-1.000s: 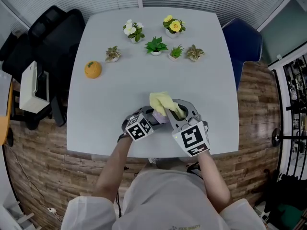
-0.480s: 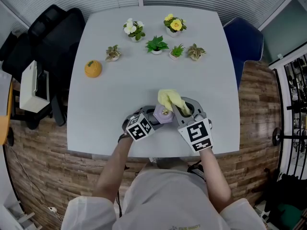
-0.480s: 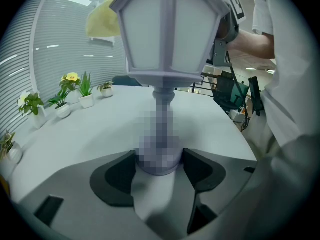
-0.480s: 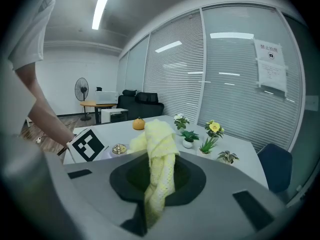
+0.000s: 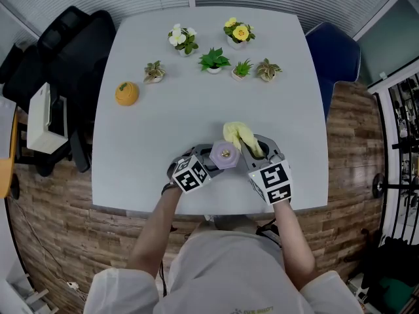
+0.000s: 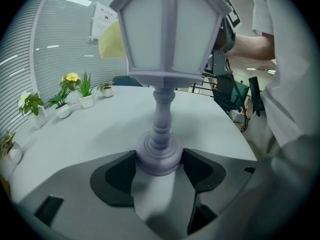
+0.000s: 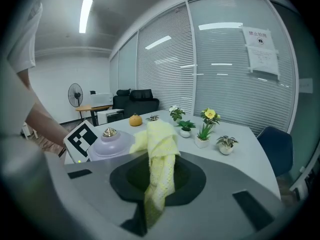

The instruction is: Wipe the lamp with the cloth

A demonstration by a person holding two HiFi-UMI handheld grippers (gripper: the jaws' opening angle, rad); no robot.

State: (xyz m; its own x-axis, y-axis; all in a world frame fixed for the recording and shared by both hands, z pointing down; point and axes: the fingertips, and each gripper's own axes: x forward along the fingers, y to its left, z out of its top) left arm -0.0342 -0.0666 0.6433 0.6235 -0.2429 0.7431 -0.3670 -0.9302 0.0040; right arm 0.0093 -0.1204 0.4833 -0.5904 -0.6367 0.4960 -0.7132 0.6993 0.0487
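While the left gripper (image 6: 160, 171) clamps the base of the upright lamp (image 5: 225, 154) on the table (image 5: 163, 123), the right gripper (image 7: 159, 184), pinched on the cloth (image 5: 239, 136), holds it just right of the lamp's top.

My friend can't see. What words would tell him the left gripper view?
A pale purple lantern-shaped lamp stands on a grey table, its round foot gripped by the left gripper. A yellow cloth peeks out behind its top, and potted plants stand at the left.
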